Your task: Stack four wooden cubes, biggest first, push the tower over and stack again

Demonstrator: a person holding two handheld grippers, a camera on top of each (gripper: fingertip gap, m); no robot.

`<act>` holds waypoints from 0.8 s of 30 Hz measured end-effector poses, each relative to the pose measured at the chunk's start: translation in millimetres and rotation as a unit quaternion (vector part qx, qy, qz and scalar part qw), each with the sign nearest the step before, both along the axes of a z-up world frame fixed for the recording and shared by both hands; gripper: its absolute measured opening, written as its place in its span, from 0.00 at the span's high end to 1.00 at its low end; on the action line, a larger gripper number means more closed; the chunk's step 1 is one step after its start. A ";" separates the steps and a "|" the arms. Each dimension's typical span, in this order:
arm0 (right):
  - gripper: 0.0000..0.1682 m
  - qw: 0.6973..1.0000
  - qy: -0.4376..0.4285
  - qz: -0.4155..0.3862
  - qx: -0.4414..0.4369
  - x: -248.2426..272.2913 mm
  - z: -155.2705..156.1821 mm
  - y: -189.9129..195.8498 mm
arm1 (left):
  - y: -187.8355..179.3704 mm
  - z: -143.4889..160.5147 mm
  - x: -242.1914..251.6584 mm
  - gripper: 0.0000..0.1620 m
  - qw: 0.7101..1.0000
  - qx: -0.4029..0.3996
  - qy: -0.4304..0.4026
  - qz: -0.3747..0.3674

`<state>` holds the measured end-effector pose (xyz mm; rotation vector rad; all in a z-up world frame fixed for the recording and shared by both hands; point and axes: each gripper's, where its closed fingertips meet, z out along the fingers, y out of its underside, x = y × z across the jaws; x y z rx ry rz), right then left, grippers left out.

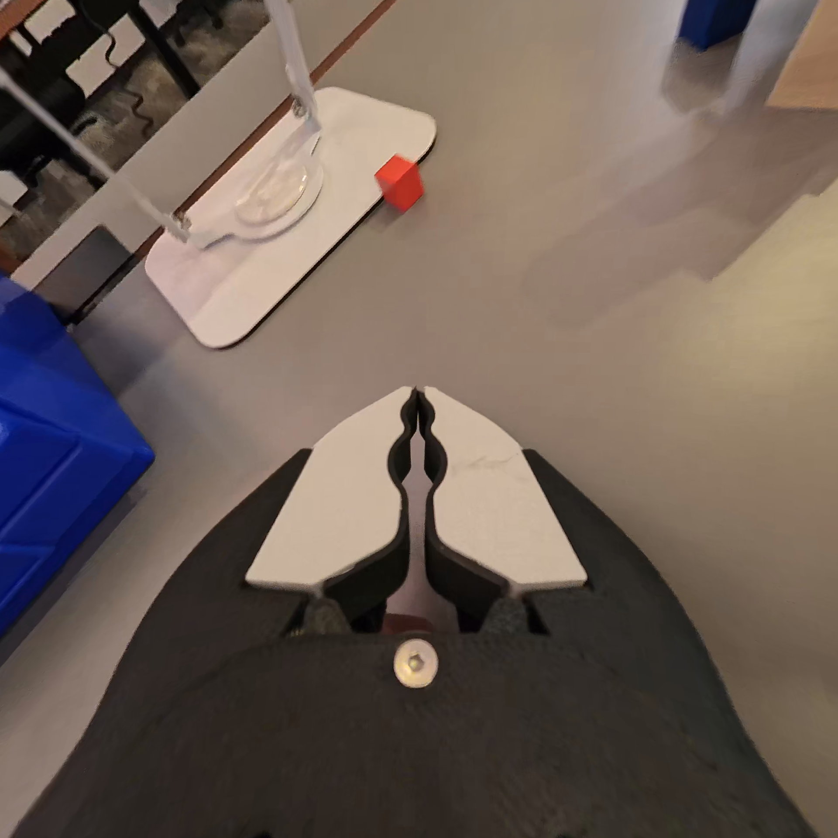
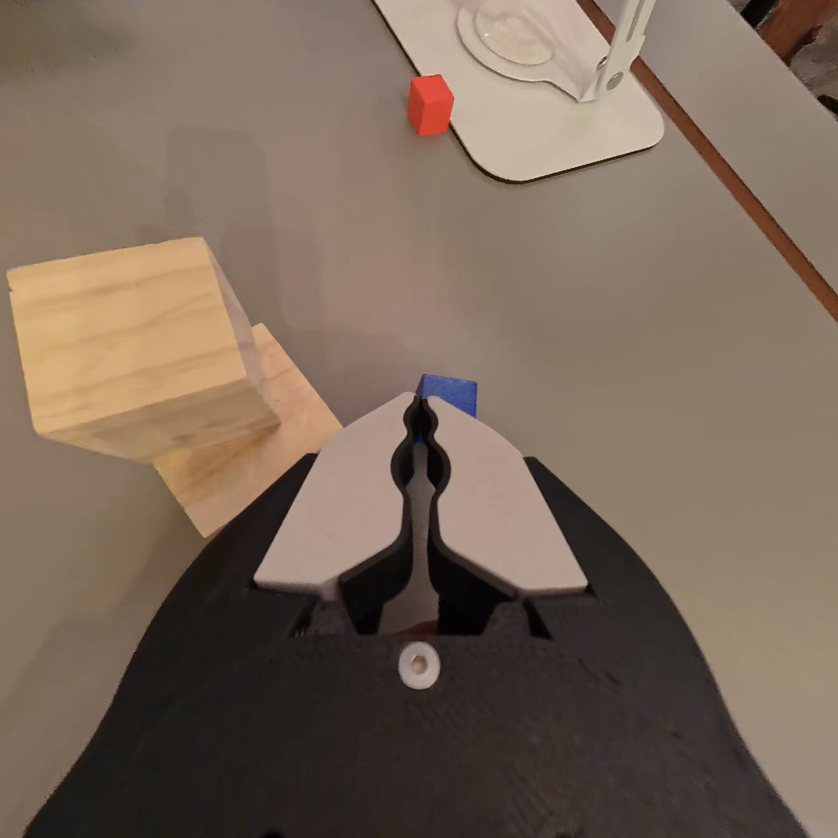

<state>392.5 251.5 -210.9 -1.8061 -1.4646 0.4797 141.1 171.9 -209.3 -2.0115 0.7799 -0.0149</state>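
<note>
We log: right claw [image 2: 421, 399] pinched closed, empty; blue cube [image 2: 451, 393] directly ahead; left claw [image 1: 416, 390] closed, farther.

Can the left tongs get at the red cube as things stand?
Probably yes. Bare grey table lies between the shut left tongs and the red cube, which sits against the white base plate; they must open first.

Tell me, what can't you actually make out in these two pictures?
- Blue cube, right wrist view: mostly hidden behind the right gripper; contact unclear.
- Lower pale wooden block, same view: partly covered by the block on it and the gripper body.
- Blue bin, left wrist view: cut off by the left edge.
- Far right of that view: blurred.
</note>
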 end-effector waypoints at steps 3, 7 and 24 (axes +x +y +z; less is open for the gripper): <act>1.00 1.000 -0.004 -0.012 0.003 -7.2 -1.2 -5.1 | -3.1 9.6 35.1 1.00 0.999 0.009 -0.026 -0.047; 1.00 1.000 -0.014 0.002 0.013 -24.1 -4.8 -18.4 | -11.8 30.9 105.8 0.88 0.986 0.039 -0.080 -0.139; 1.00 1.000 -0.017 0.022 0.005 -37.5 -12.2 -32.6 | -21.2 20.4 223.6 0.68 0.976 0.032 -0.063 -0.207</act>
